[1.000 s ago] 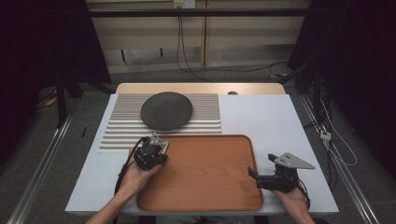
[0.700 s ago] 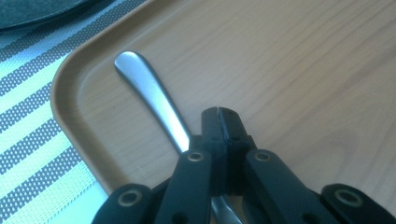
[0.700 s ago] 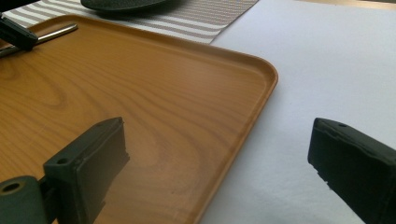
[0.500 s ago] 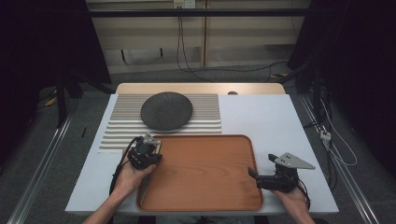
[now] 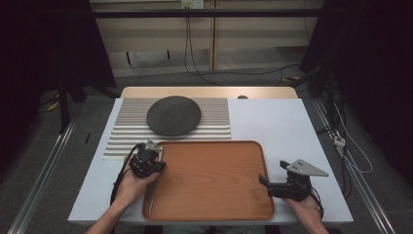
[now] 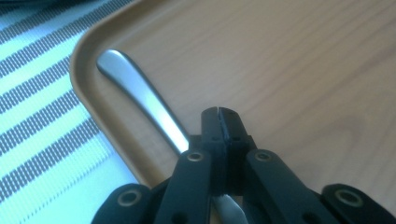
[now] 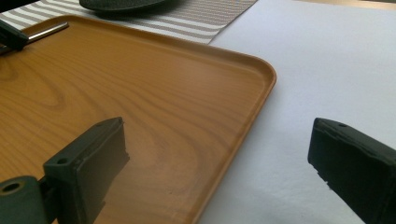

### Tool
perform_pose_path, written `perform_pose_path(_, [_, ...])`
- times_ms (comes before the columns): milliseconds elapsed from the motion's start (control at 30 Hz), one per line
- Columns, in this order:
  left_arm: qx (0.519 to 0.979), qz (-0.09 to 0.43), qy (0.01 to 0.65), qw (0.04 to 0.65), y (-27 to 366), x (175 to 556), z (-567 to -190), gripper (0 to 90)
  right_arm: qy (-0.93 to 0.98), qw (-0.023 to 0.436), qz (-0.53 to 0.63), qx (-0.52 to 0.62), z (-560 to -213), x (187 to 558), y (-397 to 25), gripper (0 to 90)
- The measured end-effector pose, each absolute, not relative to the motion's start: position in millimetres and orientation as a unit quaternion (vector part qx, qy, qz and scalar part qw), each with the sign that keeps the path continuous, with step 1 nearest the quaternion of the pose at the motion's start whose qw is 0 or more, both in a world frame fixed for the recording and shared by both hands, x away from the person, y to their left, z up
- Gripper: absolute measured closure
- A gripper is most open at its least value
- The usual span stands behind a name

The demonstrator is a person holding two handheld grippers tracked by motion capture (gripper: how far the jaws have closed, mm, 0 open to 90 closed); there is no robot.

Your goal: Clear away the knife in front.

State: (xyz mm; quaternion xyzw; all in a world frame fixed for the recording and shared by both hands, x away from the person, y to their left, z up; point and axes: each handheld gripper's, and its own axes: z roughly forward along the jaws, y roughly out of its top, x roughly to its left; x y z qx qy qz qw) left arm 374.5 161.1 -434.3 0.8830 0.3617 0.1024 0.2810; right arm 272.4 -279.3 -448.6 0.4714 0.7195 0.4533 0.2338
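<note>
- A wooden tray lies on the white table, at the side near the person.
- Behind the tray there is a striped mat, and a dark round plate rests on this mat, apart from the tray.
- The left gripper is held in the person's left hand over the left edge of the tray, near its far left corner.
- In the left gripper view the two black jaws of this gripper are pressed together at the tips, with no gap, and nothing is between them.
- A metal piece of cutlery lies inside the tray along its left rim. Its rounded handle end points to the far left corner of the tray.
- The cutlery passes just beside and under the closed jaws; the jaws do not grasp it. I cannot tell if it is a knife or another piece, because the other end is hidden.
- In the high view the same cutlery is a thin grey line close to the left rim.
- The right gripper is held in the right hand at the right edge of the tray, with a grey plate on its top.
- In the right gripper view its jaws stand wide apart and hold nothing: one jaw is over the tray, the other is over the white table.
- The left gripper also appears small at the far left of this view, next to the handle of the cutlery.
</note>
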Motion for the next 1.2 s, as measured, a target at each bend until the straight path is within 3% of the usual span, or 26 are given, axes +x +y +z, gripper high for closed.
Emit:
perform_pose_path(400, [0.878, 0.096, 0.371, 0.288, 165.8, 372.3, -434.2, 90.0, 0.719, 0.234, 0.453, 0.472, -448.5, 272.5, -279.3, 4.3])
perform_pose_path(633, [0.868, 0.096, 0.367, 0.321, 170.1, 371.4, -429.3, 85.3, 0.719, 0.233, 0.454, 0.471, -448.3, 272.1, -279.0, 4.3])
perform_pose_path(900, [0.854, 0.111, 0.362, 0.357, 168.1, 368.5, -426.4, 55.9, 0.718, 0.234, 0.454, 0.472, -448.4, 272.3, -279.0, 4.3])
perform_pose_path(1067, [0.841, 0.125, 0.375, 0.371, 166.9, 368.9, -426.6, 25.6, 0.719, 0.233, 0.455, 0.472, -448.3, 272.2, -279.0, 4.3])
perform_pose_path(1200, [0.824, 0.121, 0.384, 0.399, 168.4, 368.6, -423.9, 14.8, 0.718, 0.233, 0.455, 0.472, -448.3, 272.2, -279.2, 4.3])
